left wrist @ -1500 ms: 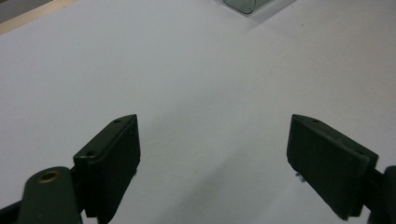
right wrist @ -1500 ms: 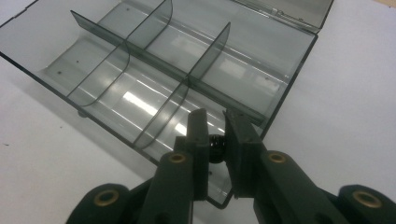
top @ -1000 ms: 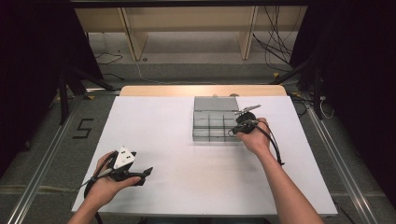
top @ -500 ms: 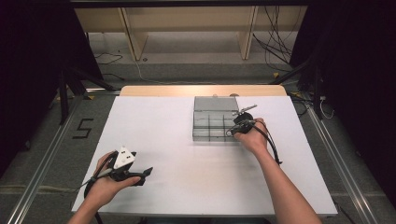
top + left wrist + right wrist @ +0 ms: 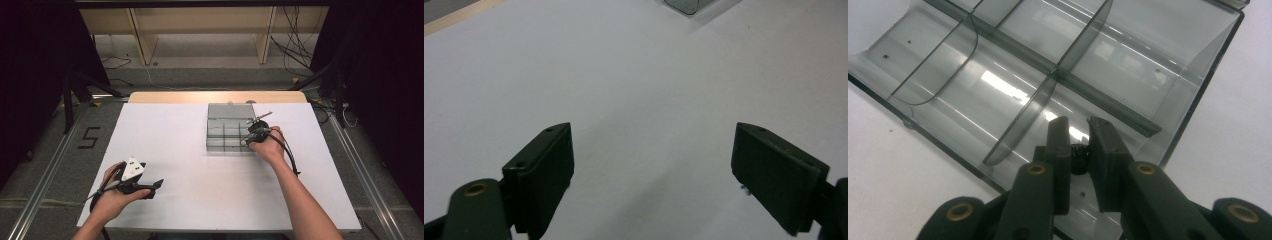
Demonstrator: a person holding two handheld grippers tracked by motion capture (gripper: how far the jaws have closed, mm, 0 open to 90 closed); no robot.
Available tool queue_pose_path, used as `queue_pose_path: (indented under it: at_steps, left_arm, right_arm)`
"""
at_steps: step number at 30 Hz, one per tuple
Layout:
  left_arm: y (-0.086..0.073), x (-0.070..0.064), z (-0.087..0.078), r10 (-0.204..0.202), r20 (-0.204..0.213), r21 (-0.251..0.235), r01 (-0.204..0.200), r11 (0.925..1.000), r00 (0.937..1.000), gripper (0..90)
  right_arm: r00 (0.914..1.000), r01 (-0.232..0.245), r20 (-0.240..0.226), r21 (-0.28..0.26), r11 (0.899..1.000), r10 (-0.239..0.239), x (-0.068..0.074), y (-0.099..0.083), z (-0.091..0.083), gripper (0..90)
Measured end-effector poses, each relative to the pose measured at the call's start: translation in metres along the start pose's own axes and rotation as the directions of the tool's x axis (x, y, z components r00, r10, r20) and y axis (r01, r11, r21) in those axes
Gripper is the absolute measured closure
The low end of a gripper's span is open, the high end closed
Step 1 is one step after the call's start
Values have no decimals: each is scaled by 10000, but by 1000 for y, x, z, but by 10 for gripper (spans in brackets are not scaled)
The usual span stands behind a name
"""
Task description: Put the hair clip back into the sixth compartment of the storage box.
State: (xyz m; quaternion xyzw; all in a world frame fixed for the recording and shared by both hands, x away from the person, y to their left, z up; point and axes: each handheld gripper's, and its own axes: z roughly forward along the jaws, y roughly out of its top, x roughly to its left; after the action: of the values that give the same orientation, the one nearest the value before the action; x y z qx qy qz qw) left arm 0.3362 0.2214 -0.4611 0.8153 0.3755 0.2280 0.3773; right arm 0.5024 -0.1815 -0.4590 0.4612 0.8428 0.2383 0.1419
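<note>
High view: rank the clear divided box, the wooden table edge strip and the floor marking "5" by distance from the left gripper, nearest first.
From the left gripper, low at the table's left:
1. Floor marking "5", off the table's left edge.
2. Clear divided box, right of centre, where the right gripper works.
3. Wooden table edge strip, along the far side.

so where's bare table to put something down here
Most of the white table is bare: the whole stretch between the left claw and the grey divided tray, and the near middle between the forearms. It is crowded at the tray's right end, where the right claw reaches in.
</note>
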Motion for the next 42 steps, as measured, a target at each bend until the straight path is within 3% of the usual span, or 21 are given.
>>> queue_pose_path:
  at_steps: [20, 42]
  left_arm:
    - [0, 0, 0, -5, -8, -32, 5, 10000, 10000, 168]
    - [0, 0, 0, -21, -21, -23, 21, 10000, 10000, 169]
  right_arm:
    - [9999, -63, -102, 136, 9999, 65, 4, 5, 3, 755]
    - [9999, -59, -107, -875, 9961, 50, 5, 1, -25, 625]
